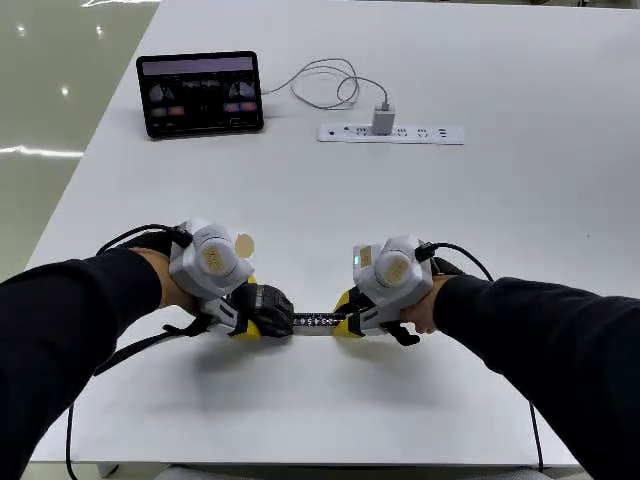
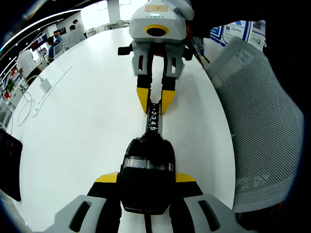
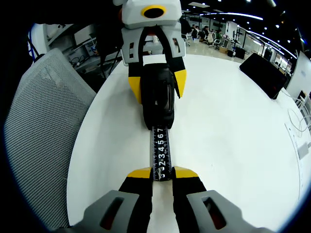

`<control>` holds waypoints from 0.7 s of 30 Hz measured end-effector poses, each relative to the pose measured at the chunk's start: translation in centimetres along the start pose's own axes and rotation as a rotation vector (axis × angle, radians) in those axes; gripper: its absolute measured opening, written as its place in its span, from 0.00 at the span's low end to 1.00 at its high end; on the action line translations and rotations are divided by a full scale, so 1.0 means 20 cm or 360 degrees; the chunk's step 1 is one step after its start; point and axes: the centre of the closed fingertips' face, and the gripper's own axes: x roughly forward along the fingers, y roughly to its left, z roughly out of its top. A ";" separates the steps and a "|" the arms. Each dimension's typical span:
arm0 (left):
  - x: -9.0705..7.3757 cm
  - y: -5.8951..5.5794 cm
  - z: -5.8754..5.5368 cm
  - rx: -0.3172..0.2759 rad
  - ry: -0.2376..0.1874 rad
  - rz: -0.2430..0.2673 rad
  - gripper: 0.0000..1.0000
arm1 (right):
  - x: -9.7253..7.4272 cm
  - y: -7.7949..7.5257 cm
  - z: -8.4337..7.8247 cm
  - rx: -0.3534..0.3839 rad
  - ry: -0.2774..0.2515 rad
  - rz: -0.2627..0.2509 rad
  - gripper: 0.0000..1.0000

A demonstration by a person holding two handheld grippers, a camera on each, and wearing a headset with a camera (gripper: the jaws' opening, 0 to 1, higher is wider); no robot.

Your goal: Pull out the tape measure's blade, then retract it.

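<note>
Tape measure (image 2: 147,167) clamped in left claw (image 2: 146,178), blade (image 3: 161,145) in right claw (image 3: 158,173)

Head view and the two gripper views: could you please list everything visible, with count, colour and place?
table: one, white, under everything
tablet: one, black, far left
power strip: one, white, far centre
charger: one, white, in the power strip
cable: one, white, charger to tablet
tape measure: one, black, in left jaws
blade: one, black, white numerals, partly pulled out
mesh chair: one, grey, beside the table
sleeves: two, black, near corners
left hand-held gripper: one, white, yellow tips, shut on tape measure
right hand-held gripper: one, same, shut on blade
</note>
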 end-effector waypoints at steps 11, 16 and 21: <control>0.00 -0.01 0.01 -0.0006 0.0000 0.0008 0.34 | -0.03 -0.01 -0.05 0.0009 0.0018 -0.0008 0.10; -0.01 -0.01 0.01 -0.0008 0.0000 0.0009 0.34 | -0.05 -0.01 -0.06 0.0014 0.0025 -0.0013 0.10; -0.01 -0.02 0.02 -0.0011 0.0001 0.0008 0.34 | -0.06 -0.01 -0.08 0.0016 0.0031 -0.0017 0.10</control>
